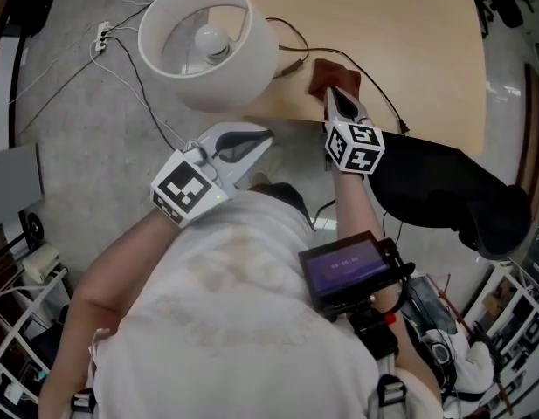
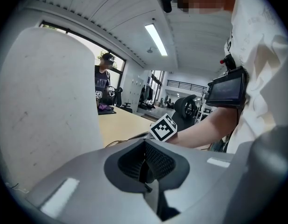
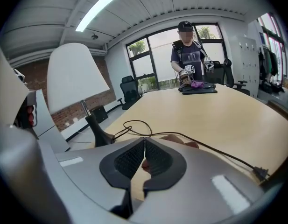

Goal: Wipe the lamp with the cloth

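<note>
"Reddish-brown cloth (image 1: 332,75), the crumpled fabric one: where is it?"

"On the pale wooden table (image 1: 409,33), near its front edge. The right gripper (image 1: 333,96) has its tip down on it."

"Gripping it?"

"I read it so. In the right gripper view the two pads are pressed together. A sliver of red fabric shows in the slit between them, and more of it bulges just beyond the tips. I'd judge it a pinch on a fold rather than a bare clench."

"And the left gripper (image 1: 254,138)?"

"Clenched on nothing. Its pads meet with no thing between them. It hangs in front of the table's edge, just beside the white lamp with the cone-shaped fabric shade (image 1: 177,51). I cannot tell whether it touches the shade."

"So how much wiping is done?"

"Nothing in view settles that. The cloth lies apart from the lamp, not against the shade, the round white bulb (image 1: 212,40) or the dark foot (image 3: 98,133). No mark on the shade tells wiped from unwiped. As things lie, the wipe itself is not under way. The cloth has yet to be carried across to the lamp at the table's left corner. The thin black cable (image 1: 378,90) lies just beside the cloth and could snag."

"Anything else nearby?"

"A black office chair (image 1: 444,190) sits under the right forearm."
</note>
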{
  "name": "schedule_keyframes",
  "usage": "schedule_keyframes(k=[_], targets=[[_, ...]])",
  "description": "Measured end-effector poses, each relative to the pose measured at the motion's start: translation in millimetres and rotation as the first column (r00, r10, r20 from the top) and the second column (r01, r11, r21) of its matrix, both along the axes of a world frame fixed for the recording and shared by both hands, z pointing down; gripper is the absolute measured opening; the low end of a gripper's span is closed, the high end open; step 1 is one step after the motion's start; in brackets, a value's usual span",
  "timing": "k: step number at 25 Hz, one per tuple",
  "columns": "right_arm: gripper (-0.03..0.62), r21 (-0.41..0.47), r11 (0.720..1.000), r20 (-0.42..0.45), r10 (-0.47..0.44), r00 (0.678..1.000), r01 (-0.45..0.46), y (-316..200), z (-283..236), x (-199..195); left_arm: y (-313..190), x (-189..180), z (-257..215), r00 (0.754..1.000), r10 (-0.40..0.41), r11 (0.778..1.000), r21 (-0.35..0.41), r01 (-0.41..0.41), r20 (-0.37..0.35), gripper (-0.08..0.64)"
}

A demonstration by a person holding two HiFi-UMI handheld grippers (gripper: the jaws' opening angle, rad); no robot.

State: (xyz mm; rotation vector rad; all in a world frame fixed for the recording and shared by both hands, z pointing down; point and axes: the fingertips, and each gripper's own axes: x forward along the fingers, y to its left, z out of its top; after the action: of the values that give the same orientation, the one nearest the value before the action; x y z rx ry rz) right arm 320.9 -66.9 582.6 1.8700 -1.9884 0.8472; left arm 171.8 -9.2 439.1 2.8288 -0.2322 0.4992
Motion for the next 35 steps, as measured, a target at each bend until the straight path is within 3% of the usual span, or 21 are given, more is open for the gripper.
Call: schedule_keyframes(k=[5, 11, 16, 19, 22, 27, 35], targets=[[0.080, -0.067, 0.998, -0.075, 0.005, 0.997, -0.010, -7, 22, 23, -1, -7, 7, 0.997, -0.074, 0.997, -0.024, 0.074, 0.007, 0.002], [0.225, -0.149, 0.988, -0.179, 0.003, 0.984, -0.030, -17, 44, 43, -5, -18, 9, 0.990, -0.141, 0.989, -0.035, 0.141, 0.018, 0.002], [0.293, -0.262, 0.965, -0.235, -0.041, 0.971, -0.023, -12, 76, 47, -1, -25, 11, 0.983, -0.181, 0.982, -0.042, 0.182, 0.029, 0.002], [0.275, -0.291, 0.957, -0.241, -0.071, 0.968, -0.002, -11, 87, 45, 0, -26, 12, 0.980, -0.194, 0.980, -0.039, 0.196, 0.039, 0.002], [0.199, -0.288, 0.958, -0.238, -0.090, 0.967, 0.019, -13, 85, 38, 1, -28, 9, 0.977, -0.210, 0.977, -0.041, 0.212, 0.046, 0.002], [0.147, -0.265, 0.964, -0.197, -0.062, 0.978, 0.008, -12, 73, 32, 6, -39, 2, 0.973, -0.222, 0.975, -0.021, 0.223, 0.059, 0.002], [0.132, -0.122, 0.992, -0.061, 0.008, 0.998, -0.016, -14, 37, 12, 3, -44, 6, 0.967, -0.245, 0.969, 0.007, 0.245, 0.065, 0.002]])
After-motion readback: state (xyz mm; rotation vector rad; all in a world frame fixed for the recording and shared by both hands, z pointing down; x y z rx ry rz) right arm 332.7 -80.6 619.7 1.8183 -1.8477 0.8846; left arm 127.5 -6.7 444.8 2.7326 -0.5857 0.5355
